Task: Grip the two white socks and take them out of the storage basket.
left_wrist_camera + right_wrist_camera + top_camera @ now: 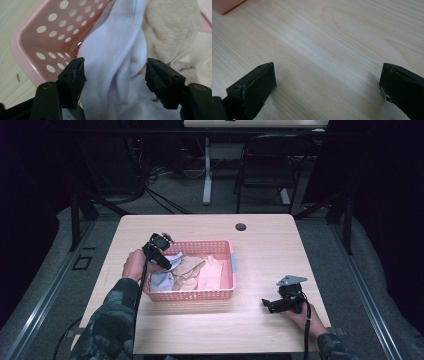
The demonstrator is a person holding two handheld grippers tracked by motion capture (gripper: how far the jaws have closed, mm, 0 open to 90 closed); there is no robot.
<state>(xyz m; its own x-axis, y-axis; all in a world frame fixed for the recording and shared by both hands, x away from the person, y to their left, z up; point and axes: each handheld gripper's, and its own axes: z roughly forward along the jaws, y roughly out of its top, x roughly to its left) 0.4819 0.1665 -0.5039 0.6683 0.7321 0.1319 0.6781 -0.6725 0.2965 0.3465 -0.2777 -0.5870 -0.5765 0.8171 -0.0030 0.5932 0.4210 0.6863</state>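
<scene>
We see one pink basket (210, 294) at nine o'clock; left tool (115, 75) gapes around one white sock (117, 50); right tool (327, 87) gapes over the counter (332, 37).

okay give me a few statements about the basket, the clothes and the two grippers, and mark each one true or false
1. The pink basket sits on the wooden table. True.
2. The left gripper is shut tight on bare table. False: its jaws stand open around a white sock in the basket.
3. The right gripper holds a beige cloth. False: its jaws are open with nothing between them, over bare tabletop.
4. Beige fabric lies beside the white sock. True.
5. The basket's walls are solid. False: they are full of holes.
</scene>
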